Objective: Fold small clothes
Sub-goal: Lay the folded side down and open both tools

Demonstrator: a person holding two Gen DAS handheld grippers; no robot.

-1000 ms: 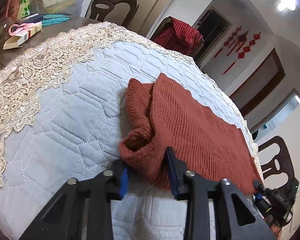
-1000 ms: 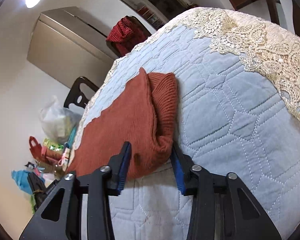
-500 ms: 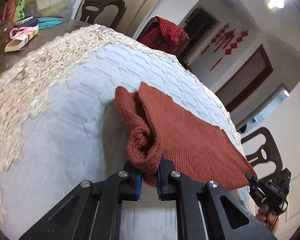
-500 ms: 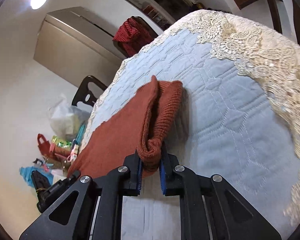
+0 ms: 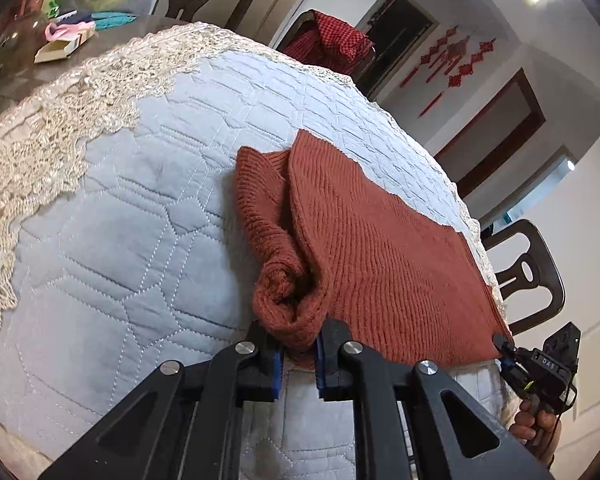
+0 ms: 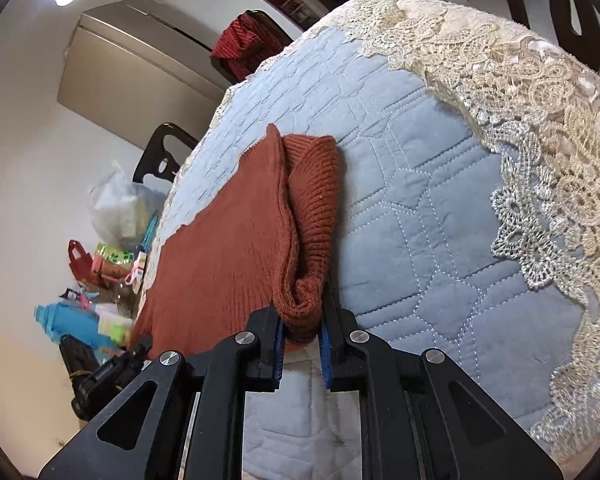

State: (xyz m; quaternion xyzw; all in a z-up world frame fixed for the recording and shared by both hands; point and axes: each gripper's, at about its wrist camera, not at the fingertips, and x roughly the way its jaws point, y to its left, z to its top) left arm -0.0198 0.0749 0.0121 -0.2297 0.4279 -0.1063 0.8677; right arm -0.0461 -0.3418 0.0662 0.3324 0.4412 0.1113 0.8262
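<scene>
Both jaws have just closed: left hand-held gripper [image 5: 298, 354] and right hand-held gripper [image 6: 302, 354] each clamp a near corner of the sweater [image 5: 364, 264], which lies ahead of them on the quilt [image 5: 140, 240]. Earlier the corners sat ungripped between open jaws; fold can begin

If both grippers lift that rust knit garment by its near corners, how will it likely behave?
Probably floppy: the knit garment bunches into soft rolls where the left gripper and right gripper pinch it. It will likely sag between them. The ribbed knit looks grippy, so it may drag on the quilted cover rather than slide.
</scene>
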